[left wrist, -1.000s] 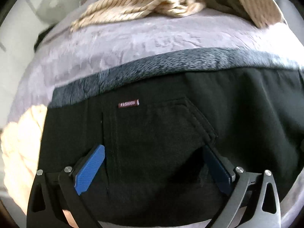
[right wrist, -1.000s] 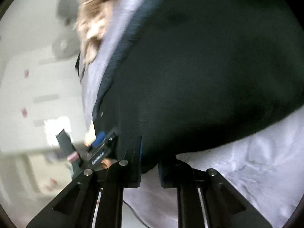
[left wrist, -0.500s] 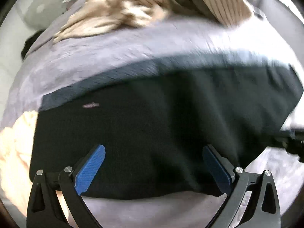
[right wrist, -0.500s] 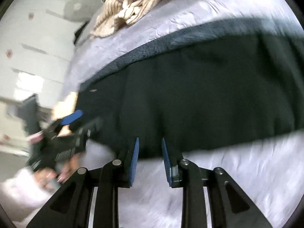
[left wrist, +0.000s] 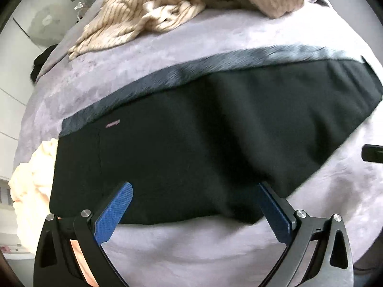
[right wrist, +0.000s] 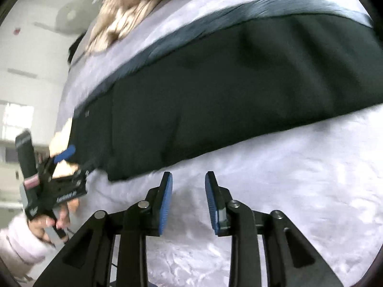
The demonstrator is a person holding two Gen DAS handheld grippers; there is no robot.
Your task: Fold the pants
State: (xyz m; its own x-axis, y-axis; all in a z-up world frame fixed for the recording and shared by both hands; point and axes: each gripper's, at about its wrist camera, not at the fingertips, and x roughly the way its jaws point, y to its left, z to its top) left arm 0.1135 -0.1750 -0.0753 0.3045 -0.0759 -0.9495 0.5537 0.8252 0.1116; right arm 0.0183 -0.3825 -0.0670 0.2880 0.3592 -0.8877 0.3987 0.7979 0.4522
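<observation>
One pair of black pants, folded, on bedcover; our left gripper spread, right gripper opening, both empty. We risk snagging the near edge, undoing the fold.

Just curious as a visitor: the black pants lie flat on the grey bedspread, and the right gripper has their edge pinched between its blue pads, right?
Not quite. The right wrist view shows the right gripper with nothing between its opening jaws, only bedspread behind them. The black pants do lie flat there, beyond its tips.
</observation>
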